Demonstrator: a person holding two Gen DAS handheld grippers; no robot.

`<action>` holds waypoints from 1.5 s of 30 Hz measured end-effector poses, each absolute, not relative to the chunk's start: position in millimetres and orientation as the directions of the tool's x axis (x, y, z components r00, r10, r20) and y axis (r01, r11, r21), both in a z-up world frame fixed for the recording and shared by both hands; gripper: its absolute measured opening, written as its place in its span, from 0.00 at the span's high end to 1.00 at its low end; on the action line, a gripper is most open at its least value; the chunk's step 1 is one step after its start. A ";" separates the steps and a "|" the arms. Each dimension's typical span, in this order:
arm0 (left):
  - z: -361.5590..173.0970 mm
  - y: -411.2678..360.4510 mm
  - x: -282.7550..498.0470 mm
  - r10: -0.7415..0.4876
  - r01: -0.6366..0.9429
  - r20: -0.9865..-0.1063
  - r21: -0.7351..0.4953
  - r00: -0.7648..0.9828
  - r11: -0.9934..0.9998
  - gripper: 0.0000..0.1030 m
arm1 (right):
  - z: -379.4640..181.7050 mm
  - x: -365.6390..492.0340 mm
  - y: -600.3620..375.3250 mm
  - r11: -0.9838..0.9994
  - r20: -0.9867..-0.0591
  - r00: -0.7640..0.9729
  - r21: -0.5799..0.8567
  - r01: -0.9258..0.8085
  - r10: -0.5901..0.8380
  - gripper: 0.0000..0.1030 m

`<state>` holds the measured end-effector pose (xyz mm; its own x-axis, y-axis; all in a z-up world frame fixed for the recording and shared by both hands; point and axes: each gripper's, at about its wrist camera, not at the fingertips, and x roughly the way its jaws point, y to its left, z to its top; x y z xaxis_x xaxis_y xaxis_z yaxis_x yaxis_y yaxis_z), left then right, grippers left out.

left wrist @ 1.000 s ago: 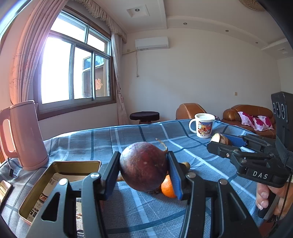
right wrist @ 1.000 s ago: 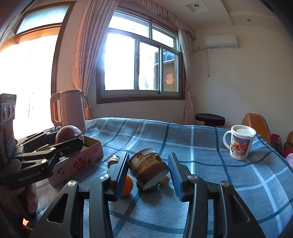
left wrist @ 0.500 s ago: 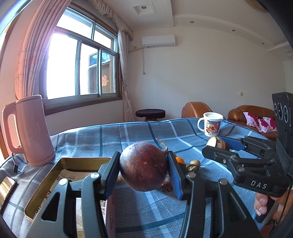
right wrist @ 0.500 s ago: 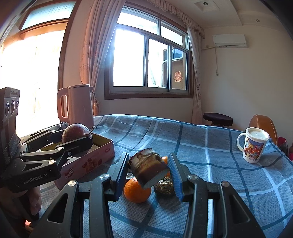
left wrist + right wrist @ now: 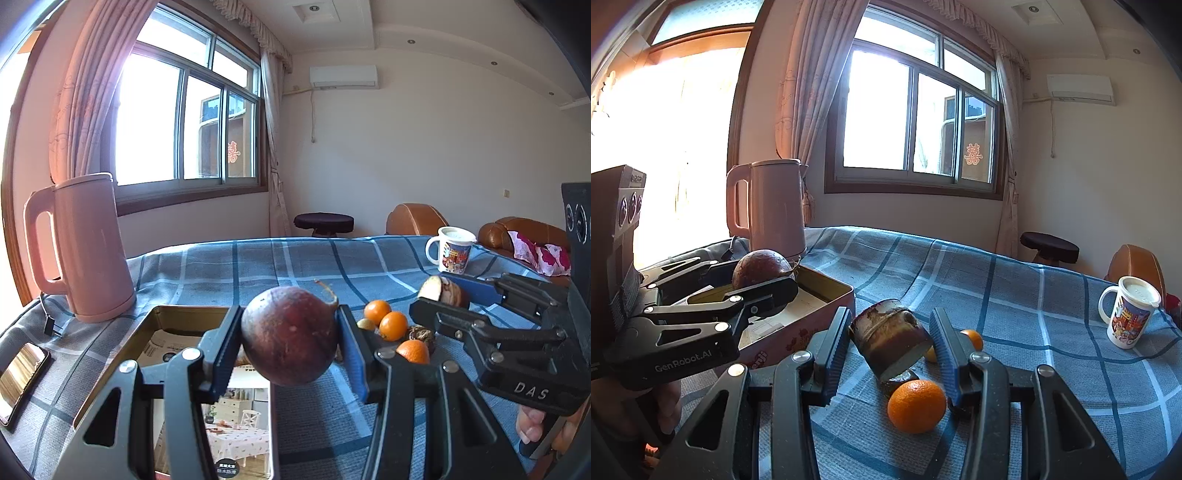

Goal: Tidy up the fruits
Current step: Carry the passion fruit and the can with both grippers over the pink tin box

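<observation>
Left wrist view: the left tongs (image 5: 290, 334) are partly closed on a round purple fruit (image 5: 290, 334), clamped at its widest girth so it cannot roll free, and carried above the near edge of the open tin (image 5: 177, 325), presumably the collecting box. The tin lies on the checked bench (image 5: 295, 266) beside a pink kettle (image 5: 79, 247); a phone (image 5: 22, 376) lies at the bench's left edge. Loose oranges (image 5: 393, 325) and a shrivelled brown fruit (image 5: 421, 334) rest on the cloth to the right, with a mug (image 5: 452, 249) farther back. The right tongs (image 5: 443, 291) enter from the right, closed on a cut stump (image 5: 441, 290). Right wrist view: the right tongs (image 5: 890, 343) pinch the brown, peeling stump (image 5: 890, 343) by its sides, tilted, cut face down, clear of the cloth and over the loose fruit. An orange (image 5: 916, 406) lies below it, others (image 5: 973, 338) just behind. To the left, the left tongs (image 5: 762, 275) hold the purple fruit (image 5: 761, 262) over the tin (image 5: 827, 291). Both pieces appear bound for the tin.
</observation>
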<state>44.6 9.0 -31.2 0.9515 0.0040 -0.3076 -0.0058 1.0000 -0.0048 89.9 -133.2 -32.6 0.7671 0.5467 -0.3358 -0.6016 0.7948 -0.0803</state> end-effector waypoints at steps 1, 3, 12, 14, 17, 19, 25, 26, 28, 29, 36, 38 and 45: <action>-31.1 11.2 44.2 0.009 -0.011 -0.309 -0.006 0.951 1.000 0.49 | -32.2 90.4 -130.5 0.792 -0.337 0.765 -0.081 -0.605 0.549 0.55; -30.9 15.9 43.7 0.016 -0.020 -0.312 -0.010 0.950 1.000 0.50 | -31.3 91.6 -125.4 0.787 -0.339 0.760 -0.082 -0.611 0.555 0.55; -31.4 36.1 42.7 0.054 -0.064 -0.330 -0.021 0.942 0.998 0.49 | -27.1 91.1 -103.4 0.760 -0.348 0.738 -0.099 -0.642 0.578 0.55; -31.5 40.3 43.4 0.062 -0.074 -0.337 -0.023 0.940 0.997 0.49 | -25.9 91.5 -98.1 0.754 -0.350 0.733 -0.103 -0.649 0.583 0.55; -32.1 46.8 44.3 0.073 -0.087 -0.350 -0.024 0.934 0.996 0.49 | -24.0 93.0 -90.1 0.743 -0.355 0.724 -0.107 -0.660 0.592 0.55; -32.9 51.0 45.2 0.079 -0.094 -0.357 -0.025 0.931 0.995 0.49 | -23.0 93.7 -85.4 0.736 -0.357 0.718 -0.110 -0.668 0.598 0.55; -34.1 64.7 46.4 0.105 -0.126 -0.375 -0.032 0.921 0.991 0.49 | -21.5 94.5 -67.0 0.714 -0.370 0.700 -0.126 -0.689 0.611 0.55; -34.2 67.3 46.5 0.109 -0.131 -0.377 -0.034 0.920 0.991 0.50 | -21.3 94.7 -64.2 0.710 -0.372 0.697 -0.128 -0.693 0.613 0.55; -34.2 72.9 45.8 0.118 -0.143 -0.380 -0.038 0.918 0.989 0.49 | -21.3 94.6 -57.6 0.703 -0.377 0.691 -0.133 -0.699 0.616 0.55; -34.2 76.0 45.5 0.123 -0.150 -0.381 -0.041 0.916 0.988 0.49 | -21.4 94.7 -55.2 0.699 -0.380 0.688 -0.136 -0.702 0.618 0.55; -37.2 95.7 47.1 0.150 -0.184 -0.411 -0.046 0.899 0.982 0.49 | -23.6 98.1 -35.8 0.676 -0.402 0.668 -0.148 -0.722 0.627 0.55; -38.9 100.1 47.6 0.154 -0.190 -0.420 -0.044 0.894 0.981 0.49 | -25.4 99.8 -30.5 0.670 -0.409 0.662 -0.147 -0.727 0.628 0.55; -42.1 111.1 51.0 0.160 -0.200 -0.450 -0.043 0.879 0.979 0.49 | -35.4 105.7 -11.8 0.654 -0.446 0.639 -0.145 -0.743 0.627 0.55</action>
<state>51.0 111.1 -42.1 0.8787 0.1597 -0.4499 -0.2000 0.9788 -0.0433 105.7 -11.8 -35.4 0.6390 0.6268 -0.4458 -0.7427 0.6537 -0.1454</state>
